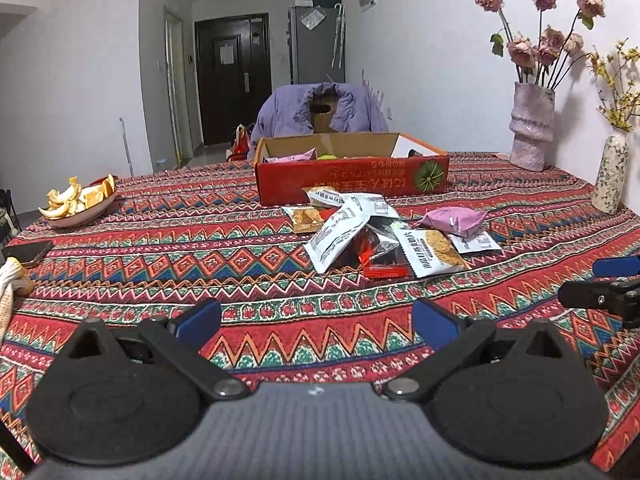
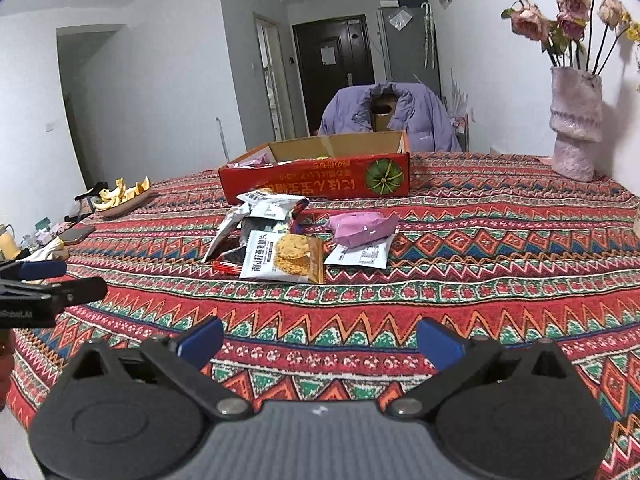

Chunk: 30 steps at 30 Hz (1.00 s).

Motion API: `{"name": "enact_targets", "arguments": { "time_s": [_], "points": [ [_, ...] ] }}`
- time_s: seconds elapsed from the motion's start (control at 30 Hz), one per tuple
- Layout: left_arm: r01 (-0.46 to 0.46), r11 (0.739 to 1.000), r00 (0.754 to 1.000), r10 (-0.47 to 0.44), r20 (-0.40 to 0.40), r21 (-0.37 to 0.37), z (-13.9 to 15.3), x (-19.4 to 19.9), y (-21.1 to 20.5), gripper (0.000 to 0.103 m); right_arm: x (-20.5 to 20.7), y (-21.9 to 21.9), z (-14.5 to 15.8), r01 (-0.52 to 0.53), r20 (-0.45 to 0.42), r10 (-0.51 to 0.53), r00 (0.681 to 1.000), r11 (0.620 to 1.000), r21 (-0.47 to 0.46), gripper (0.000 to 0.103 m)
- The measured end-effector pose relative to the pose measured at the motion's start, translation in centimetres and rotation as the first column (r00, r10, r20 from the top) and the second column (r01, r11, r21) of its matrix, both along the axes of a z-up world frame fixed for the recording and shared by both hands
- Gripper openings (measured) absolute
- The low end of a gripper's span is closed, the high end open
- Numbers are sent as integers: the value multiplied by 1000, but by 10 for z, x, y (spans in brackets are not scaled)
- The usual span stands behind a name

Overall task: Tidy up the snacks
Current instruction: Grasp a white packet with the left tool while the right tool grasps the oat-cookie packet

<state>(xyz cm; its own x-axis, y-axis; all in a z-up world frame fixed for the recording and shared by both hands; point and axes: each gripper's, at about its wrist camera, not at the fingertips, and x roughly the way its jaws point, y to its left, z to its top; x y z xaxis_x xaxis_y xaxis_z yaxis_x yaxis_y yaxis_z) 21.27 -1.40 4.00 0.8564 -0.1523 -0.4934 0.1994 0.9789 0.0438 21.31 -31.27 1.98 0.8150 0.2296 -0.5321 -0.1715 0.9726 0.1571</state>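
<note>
A heap of snack packets lies mid-table on the patterned cloth: white cracker packs, red sachets, and a pink packet to its right. Behind the heap stands an open red cardboard box with a few packets inside. My left gripper is open, nothing between its blue-tipped fingers, well short of the heap. My right gripper is open wide and holds nothing, also short of the heap. Each gripper shows at the edge of the other's view.
A dish of orange peels and a phone sit at the left. A pink vase of dried roses and a small floral vase stand at the right. A chair with a purple jacket stands behind the table.
</note>
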Motion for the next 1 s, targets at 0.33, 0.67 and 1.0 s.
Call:
{"name": "enact_targets", "arguments": {
  "time_s": [0.33, 0.67, 1.0],
  "points": [
    [42, 999, 998, -42, -47, 4, -12, 62, -2, 103, 51, 17, -6, -51, -57, 52, 997, 999, 9, 92],
    [126, 990, 987, -119, -104, 62, -34, 154, -20, 92, 123, 50, -19, -113, -98, 116, 988, 993, 28, 83],
    [171, 984, 977, -163, -135, 51, -56, 190, -26, 63, 158, 58, -38, -102, -138, 109, 984, 993, 55, 78]
  ]
}}
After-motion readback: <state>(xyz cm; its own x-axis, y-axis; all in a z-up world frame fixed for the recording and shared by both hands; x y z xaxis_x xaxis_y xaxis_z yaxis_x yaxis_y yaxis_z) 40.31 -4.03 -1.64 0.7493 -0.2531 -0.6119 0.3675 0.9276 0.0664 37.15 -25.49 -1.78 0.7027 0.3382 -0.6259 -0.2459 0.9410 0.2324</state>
